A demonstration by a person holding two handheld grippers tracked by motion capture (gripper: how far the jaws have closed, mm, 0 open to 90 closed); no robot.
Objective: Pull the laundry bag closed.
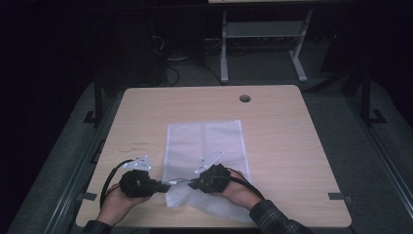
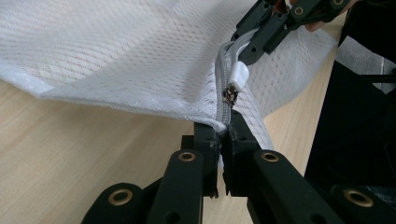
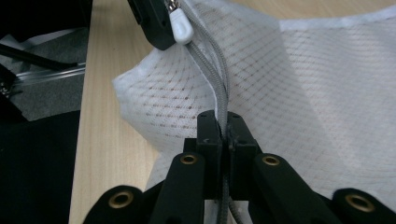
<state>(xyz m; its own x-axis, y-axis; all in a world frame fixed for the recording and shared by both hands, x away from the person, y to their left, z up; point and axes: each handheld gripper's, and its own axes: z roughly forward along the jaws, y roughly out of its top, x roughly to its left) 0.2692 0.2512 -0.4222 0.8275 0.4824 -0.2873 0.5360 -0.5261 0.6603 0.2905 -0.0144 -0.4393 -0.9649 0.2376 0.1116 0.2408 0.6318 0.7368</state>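
Note:
A white mesh bag (image 1: 204, 141) lies flat on the wooden table (image 1: 292, 146), its near edge lifted between my two grippers. Along that edge runs a grey zipper (image 2: 223, 88) with a white pull tab (image 2: 239, 75). My left gripper (image 2: 223, 127) is shut on the zipper's end, just below the slider. My right gripper (image 3: 223, 119) is shut on the zipper tape (image 3: 212, 65) a short way along. The two grippers face each other tip to tip, left gripper (image 1: 165, 185) and right gripper (image 1: 191, 184), near the table's front edge. The pull tab (image 3: 181, 28) hangs by the left gripper's jaw.
A round cable hole (image 1: 245, 98) sits near the table's far edge. Behind the table, a grey metal stand (image 1: 263, 29) and cables rest on the dark floor. The table's front edge is close under both hands.

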